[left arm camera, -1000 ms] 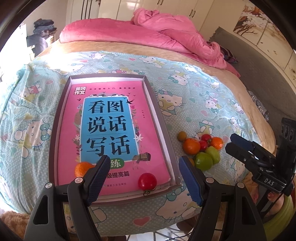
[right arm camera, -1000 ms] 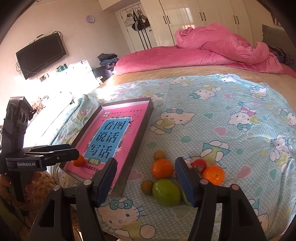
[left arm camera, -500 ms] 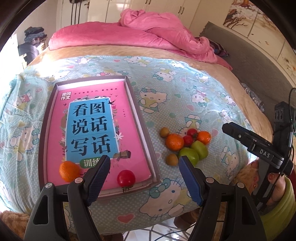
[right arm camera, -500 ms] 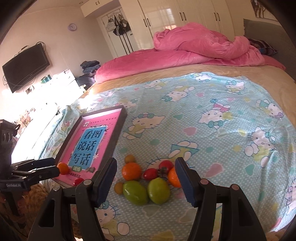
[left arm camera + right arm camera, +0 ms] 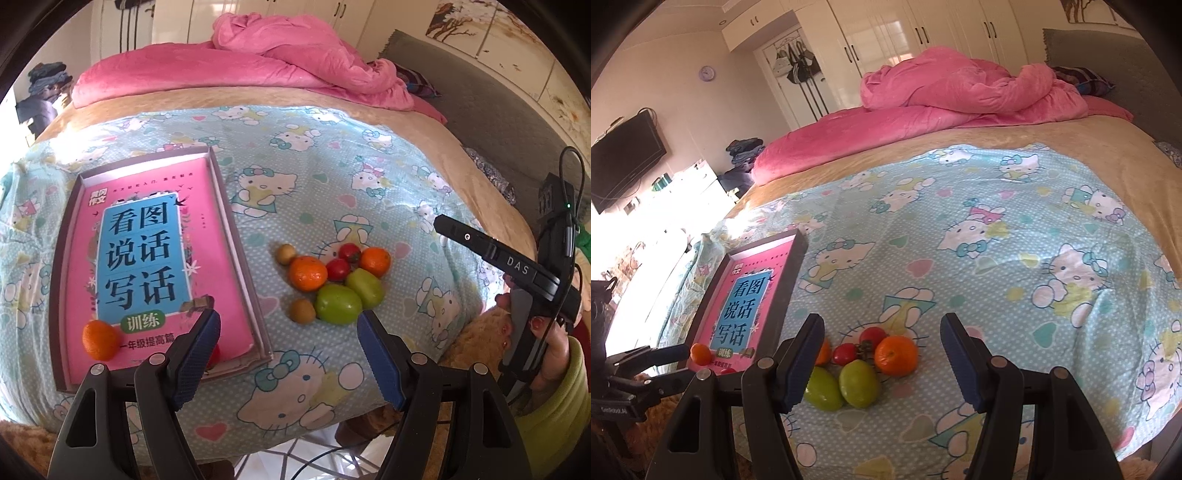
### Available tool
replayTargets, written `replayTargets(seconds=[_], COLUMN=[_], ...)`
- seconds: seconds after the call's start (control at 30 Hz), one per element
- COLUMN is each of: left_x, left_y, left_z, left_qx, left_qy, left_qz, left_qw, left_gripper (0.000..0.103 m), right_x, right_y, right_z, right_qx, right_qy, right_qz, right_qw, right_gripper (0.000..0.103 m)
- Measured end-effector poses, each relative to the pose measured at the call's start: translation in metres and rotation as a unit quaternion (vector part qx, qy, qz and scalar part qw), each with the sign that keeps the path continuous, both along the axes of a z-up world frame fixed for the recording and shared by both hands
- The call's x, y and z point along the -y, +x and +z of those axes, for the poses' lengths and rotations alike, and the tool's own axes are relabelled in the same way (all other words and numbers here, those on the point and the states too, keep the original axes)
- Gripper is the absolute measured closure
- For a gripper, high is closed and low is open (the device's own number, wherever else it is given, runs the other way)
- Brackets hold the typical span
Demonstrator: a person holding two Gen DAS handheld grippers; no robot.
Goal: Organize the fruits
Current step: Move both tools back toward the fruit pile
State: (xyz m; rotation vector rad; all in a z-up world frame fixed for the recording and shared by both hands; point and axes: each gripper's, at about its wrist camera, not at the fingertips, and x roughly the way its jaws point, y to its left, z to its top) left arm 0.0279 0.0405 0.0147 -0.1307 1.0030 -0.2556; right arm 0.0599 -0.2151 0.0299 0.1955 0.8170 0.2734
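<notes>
In the left wrist view we see two small brownish fruits [image 5: 302,311] at the near and far left edge of the fruit pile; in the right wrist view the right tongs' left finger [image 5: 803,363] hides that side, and only a sliver of one orange [image 5: 823,352] peeks past it. The right view alone gives us the wall television [image 5: 626,155] and the wardrobe doors [image 5: 886,33].

The shallow tray [image 5: 236,236] lies ahead and left of our left tongs [image 5: 289,356]. It holds a pink book [image 5: 140,258], with one orange [image 5: 99,339] on the book's near left corner, and a red tomato [image 5: 215,355] mostly hidden behind the left tongs' left finger.

The pile sits on the cartoon-cat sheet [image 5: 332,166], just ahead of the left tongs and right of the tray: two oranges [image 5: 308,273], two tomatoes [image 5: 338,268] and two green fruits [image 5: 338,303], touching one another. In the right view the pile lies ahead of our right tongs [image 5: 882,363], toward its left finger.

Both tongs stand apart with nothing between the pads. A hand [image 5: 546,343] in a green sleeve holds the right tongs at the far right of the left view. Beyond, a pink duvet [image 5: 960,92] is heaped at the far end of the bed
</notes>
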Motion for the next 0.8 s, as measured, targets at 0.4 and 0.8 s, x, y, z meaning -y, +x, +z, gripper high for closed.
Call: replayTargets(seconds=[0.4, 0.8], left_x=[0.030, 0.052], left_y=[0.035, 0.065], left_z=[-0.010, -0.031], left_qx=[-0.027, -0.058], left_qy=[0.005, 0.014], left_qz=[-0.012, -0.024], left_qw=[0.9995, 0.9979], left_gripper=[0.025, 0.026], right_x=[0.021, 0.013], right_y=[0.007, 0.014], right_z=[-0.010, -0.030], right_qx=[-0.025, -0.061], right_qy=[0.001, -0.014], right_qz=[-0.028, -0.012], right_qw=[0.999, 0.998], right_gripper=[0.038, 0.038])
